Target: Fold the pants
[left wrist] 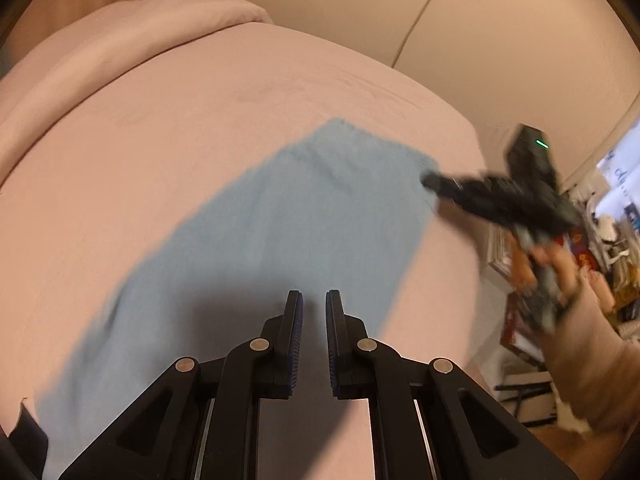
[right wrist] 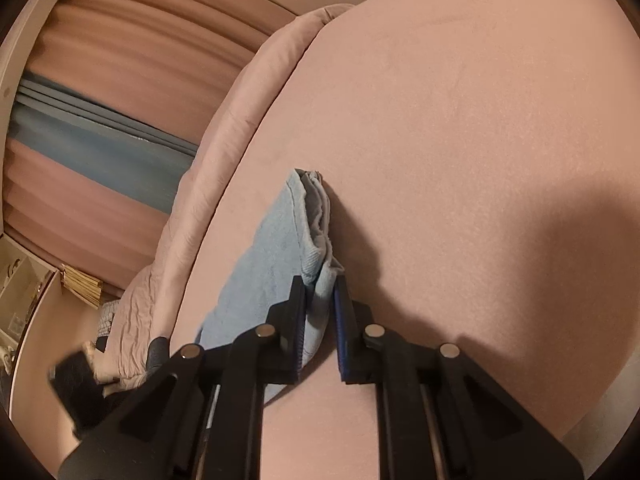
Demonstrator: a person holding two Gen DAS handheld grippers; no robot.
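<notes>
Quick count: one pair of light blue fabric pants (left wrist: 256, 240), laid out flat on one bed with a pink sheet (left wrist: 200, 120). One rolled pink blanket (left wrist: 120, 36) along the bed's edge. Two black handheld grippers, the left gripper (left wrist: 314, 300) and the right gripper (right wrist: 320, 284), each with two fingers (left wrist: 293, 320). One thin cord (left wrist: 420, 20) on the wall.

Warm dim indoor light, heavy fisheye bending and dark corners, motion blur leftward, soft shadows on the bed (right wrist: 460, 120).
</notes>
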